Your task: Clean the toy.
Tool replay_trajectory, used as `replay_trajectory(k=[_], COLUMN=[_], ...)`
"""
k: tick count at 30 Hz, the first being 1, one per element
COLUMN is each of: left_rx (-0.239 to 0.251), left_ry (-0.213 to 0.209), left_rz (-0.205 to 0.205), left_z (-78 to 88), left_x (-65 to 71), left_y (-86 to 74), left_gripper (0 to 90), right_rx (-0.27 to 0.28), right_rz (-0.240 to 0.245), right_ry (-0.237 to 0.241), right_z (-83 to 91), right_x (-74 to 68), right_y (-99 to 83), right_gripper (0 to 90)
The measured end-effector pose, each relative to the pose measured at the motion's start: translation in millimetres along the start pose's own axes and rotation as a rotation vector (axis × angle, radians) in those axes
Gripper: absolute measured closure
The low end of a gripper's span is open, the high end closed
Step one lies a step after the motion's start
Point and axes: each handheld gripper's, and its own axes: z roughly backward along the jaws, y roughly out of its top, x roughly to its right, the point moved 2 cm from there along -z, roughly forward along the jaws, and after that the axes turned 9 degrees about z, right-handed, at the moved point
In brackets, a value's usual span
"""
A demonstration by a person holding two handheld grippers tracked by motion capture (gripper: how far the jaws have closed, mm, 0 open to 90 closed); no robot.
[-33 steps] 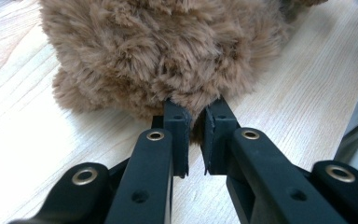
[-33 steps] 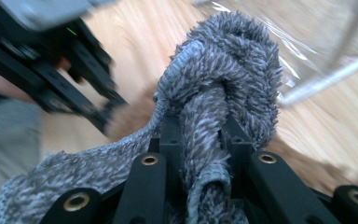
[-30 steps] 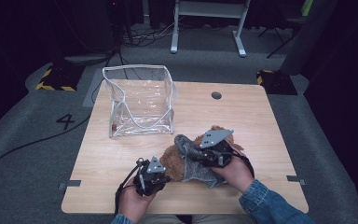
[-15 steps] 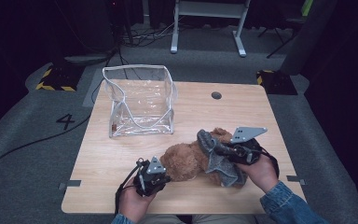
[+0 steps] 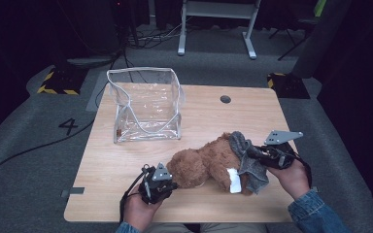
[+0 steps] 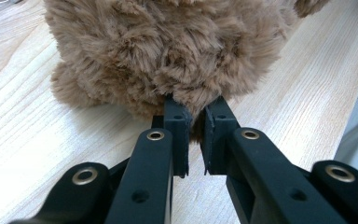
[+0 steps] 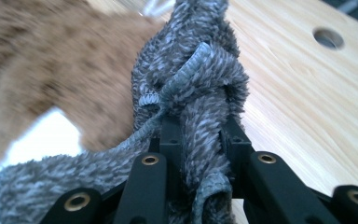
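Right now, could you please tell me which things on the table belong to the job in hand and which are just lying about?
In the job:
- fluffy brown plush bear, pinched by the left hand-held gripper
- grey knitted fabric garment, clamped in the right hand-held gripper

Lying about:
- clear plastic zip pouch, standing open behind the bear
- light wooden table

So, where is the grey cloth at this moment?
In the high view the grey cloth lies at the table's right front, against the brown plush toy, and the right gripper has its jaws shut on it.
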Motion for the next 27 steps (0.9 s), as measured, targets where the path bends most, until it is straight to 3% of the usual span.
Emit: replay_trajectory(k=[6,10,13,18,19,21,23,27], left_rx=[0.002,0.014,0.019,0.02,0.021,0.019,0.017,0.017], left_ry=[-0.003,-0.005,-0.007,-0.011,-0.011,-0.012,-0.01,-0.005], left_rz=[0.0,-0.004,-0.002,-0.003,-0.002,-0.003,-0.004,-0.002], left_z=[0.3,0.1,0.1,0.1,0.1,0.2,0.8,1.6], left_x=[-0.1,1.8,2.7,2.5,2.3,2.0,1.5,0.1], left_y=[0.3,1.0,1.4,1.4,1.4,1.3,1.0,0.0], left_gripper=[82.3,82.3,82.2,82.1,82.2,82.1,82.1,82.1], right_rx=[-0.064,0.003,0.064,0.151,0.151,0.158,0.148,0.076], right_rz=[-0.034,-0.028,0.019,0.111,0.11,0.17,0.191,0.207], right_ry=[-0.059,-0.067,-0.053,0.059,0.085,0.127,0.158,0.15], right_z=[2.8,24.3,38.0,38.2,34.5,23.8,11.5,-11.0], right_x=[14.6,11.7,-1.4,-44.2,-54.8,-69.9,-81.7,-85.1], right_y=[-20.1,-12.3,6.3,45.6,51.3,59.9,64.3,55.3], right_gripper=[76.5,76.4,76.4,76.3,76.3,76.3,76.2,76.3])
